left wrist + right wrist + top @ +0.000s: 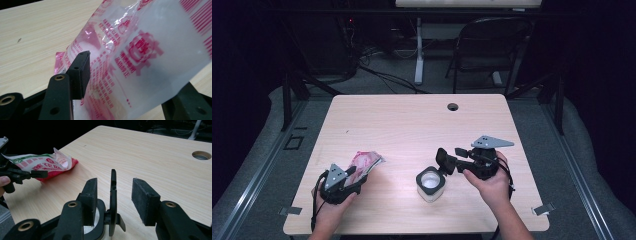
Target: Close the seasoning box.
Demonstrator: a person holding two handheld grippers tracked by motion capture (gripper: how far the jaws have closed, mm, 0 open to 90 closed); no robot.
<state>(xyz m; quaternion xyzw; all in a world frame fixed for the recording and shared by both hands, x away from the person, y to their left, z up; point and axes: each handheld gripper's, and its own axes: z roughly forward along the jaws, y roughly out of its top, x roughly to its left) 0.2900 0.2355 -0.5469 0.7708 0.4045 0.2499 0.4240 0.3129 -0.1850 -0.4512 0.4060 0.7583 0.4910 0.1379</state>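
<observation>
Left gripper (355, 173) jaws spread around red-printed plastic pouch (366, 161); right gripper (447, 161) jaws spread astride flip lid of white jar (431, 184). Risk: jar at its 7 o'clock tips if nudged.

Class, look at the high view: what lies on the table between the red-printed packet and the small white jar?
Nothing: in the high view, bare wooden table separates the packet from the jar.
</observation>
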